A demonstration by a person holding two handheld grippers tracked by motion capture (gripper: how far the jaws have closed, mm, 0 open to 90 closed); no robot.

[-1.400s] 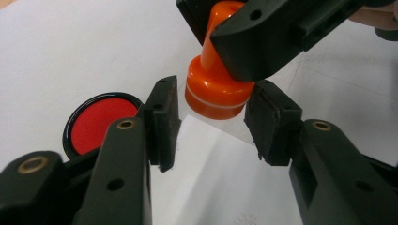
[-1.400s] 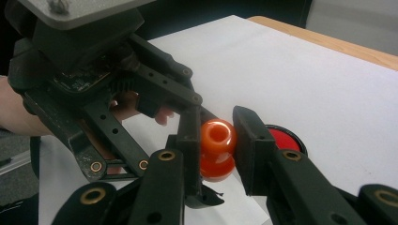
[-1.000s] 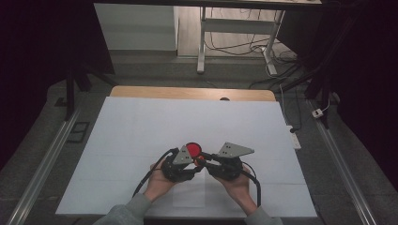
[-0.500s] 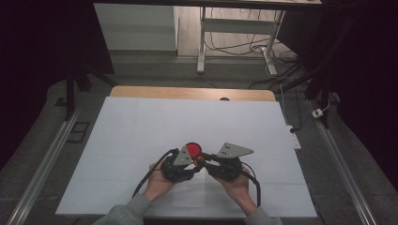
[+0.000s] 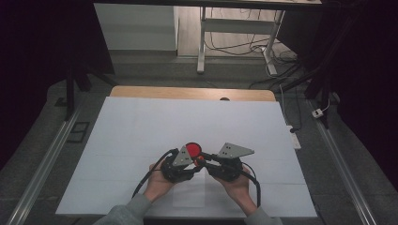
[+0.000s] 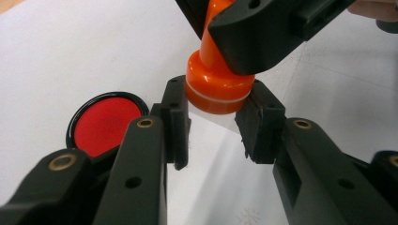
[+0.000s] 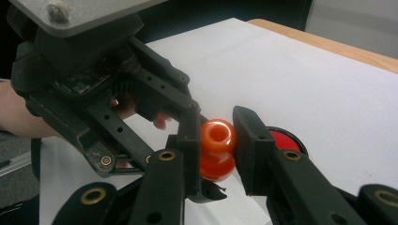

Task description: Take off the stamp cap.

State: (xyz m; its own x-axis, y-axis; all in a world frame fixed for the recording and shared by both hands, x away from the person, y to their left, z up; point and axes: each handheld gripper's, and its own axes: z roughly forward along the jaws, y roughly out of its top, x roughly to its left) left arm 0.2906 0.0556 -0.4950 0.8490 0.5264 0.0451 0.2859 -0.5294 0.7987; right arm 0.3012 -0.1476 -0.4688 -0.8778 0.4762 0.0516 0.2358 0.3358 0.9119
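Both grippers clamped the orange stamp [image 6: 217,79] above the white counter [image 5: 141,126], left fingers [image 6: 174,117] on its base, right fingers [image 7: 190,140] on its knob, ink pad [image 5: 193,150] at 12 o'clock; pulling straight apart would likely uncap it cleanly.

One orange stamp [image 6: 217,89], one red ink pad [image 6: 107,123], two grippers, and one white sheet [image 5: 155,126] on the table

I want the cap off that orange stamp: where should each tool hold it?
Right tool on the narrow knob handle, left tool across the wide round base from its two sides. The white seam above the base looks like where it parts.
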